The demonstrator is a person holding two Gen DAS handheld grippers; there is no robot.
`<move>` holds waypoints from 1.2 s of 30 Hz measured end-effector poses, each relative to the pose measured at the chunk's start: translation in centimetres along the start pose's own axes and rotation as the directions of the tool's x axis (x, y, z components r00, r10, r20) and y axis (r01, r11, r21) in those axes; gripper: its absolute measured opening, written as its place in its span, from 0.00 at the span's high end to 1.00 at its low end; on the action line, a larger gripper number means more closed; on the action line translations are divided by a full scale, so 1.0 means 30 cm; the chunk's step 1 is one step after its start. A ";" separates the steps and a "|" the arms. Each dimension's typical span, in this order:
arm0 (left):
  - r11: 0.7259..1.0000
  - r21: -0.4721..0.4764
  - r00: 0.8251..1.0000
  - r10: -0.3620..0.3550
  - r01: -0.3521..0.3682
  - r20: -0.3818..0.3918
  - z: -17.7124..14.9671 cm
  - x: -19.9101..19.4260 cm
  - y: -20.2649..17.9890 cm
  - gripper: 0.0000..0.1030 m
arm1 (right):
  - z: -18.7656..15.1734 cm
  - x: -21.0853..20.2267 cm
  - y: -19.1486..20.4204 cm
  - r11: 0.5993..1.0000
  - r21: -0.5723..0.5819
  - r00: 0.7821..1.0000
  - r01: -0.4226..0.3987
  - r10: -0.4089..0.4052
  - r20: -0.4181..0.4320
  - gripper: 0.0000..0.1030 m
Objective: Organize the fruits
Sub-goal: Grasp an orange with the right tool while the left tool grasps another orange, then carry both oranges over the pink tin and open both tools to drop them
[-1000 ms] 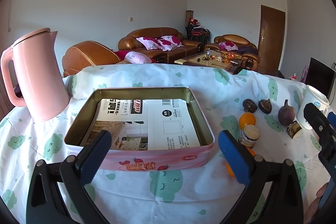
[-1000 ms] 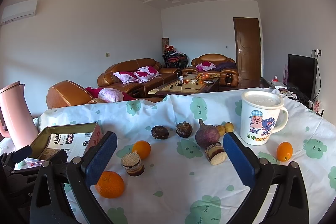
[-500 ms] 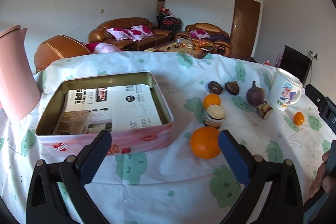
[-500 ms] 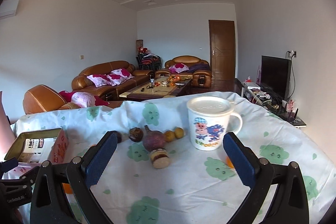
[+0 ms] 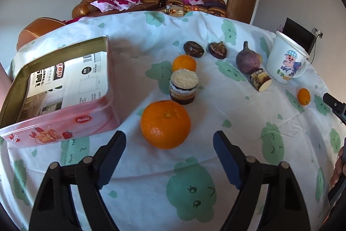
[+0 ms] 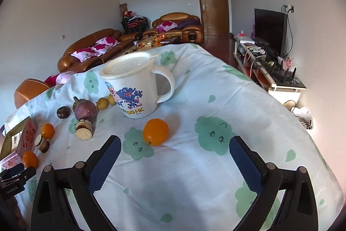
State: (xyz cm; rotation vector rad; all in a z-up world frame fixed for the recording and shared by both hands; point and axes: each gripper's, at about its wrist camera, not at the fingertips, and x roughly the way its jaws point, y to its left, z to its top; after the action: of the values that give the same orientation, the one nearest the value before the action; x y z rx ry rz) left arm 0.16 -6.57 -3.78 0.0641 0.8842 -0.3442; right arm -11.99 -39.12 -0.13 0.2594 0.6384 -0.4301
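A large orange (image 5: 165, 123) lies on the tablecloth just ahead of my left gripper (image 5: 169, 145), whose jaws are closing with nothing between the pads. To its left stands an open pink tin (image 5: 62, 122) lined with printed paper. Behind the orange are a layered cake piece (image 5: 183, 87), a smaller orange (image 5: 184, 63), two dark brown fruits (image 5: 193, 49), a purple fig-shaped fruit (image 5: 247, 61) and a cut roll (image 5: 260, 81). My right gripper (image 6: 175, 148) is open, just short of a small orange (image 6: 155, 131) that lies in front of the cartoon mug (image 6: 135, 88).
Two small yellow fruits (image 6: 102, 103) lie left of the mug. The table's right edge (image 6: 281, 109) drops off toward a TV stand (image 6: 281, 79). A hand (image 5: 338, 166) holding the other gripper shows at the right rim of the left wrist view.
Both grippers swung right and tipped down. The left one left the tin's front and came up to the large orange, its jaws narrowing. The right one came up to the small orange by the mug.
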 end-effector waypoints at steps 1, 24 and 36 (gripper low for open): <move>1.000 -0.002 1.000 0.010 -0.010 -0.008 0.004 0.007 -0.004 0.24 | 0.008 0.021 0.003 1.000 -0.012 1.000 -0.010 0.010 -0.017 0.03; 0.999 -0.049 1.000 -0.002 0.004 0.030 0.047 0.020 0.000 0.53 | 0.017 0.165 0.108 0.995 -0.100 0.991 0.009 -0.022 -0.131 0.65; 0.999 0.004 0.980 0.033 -0.035 0.196 0.067 -0.135 0.033 0.53 | 0.005 -0.073 0.376 0.975 -0.196 0.992 -0.105 0.115 0.042 0.64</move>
State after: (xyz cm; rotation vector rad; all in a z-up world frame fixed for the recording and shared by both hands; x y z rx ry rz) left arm -0.38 -4.96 0.51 0.0511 0.6856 -0.3158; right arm -8.26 -28.56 2.51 0.0970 0.6058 -0.2652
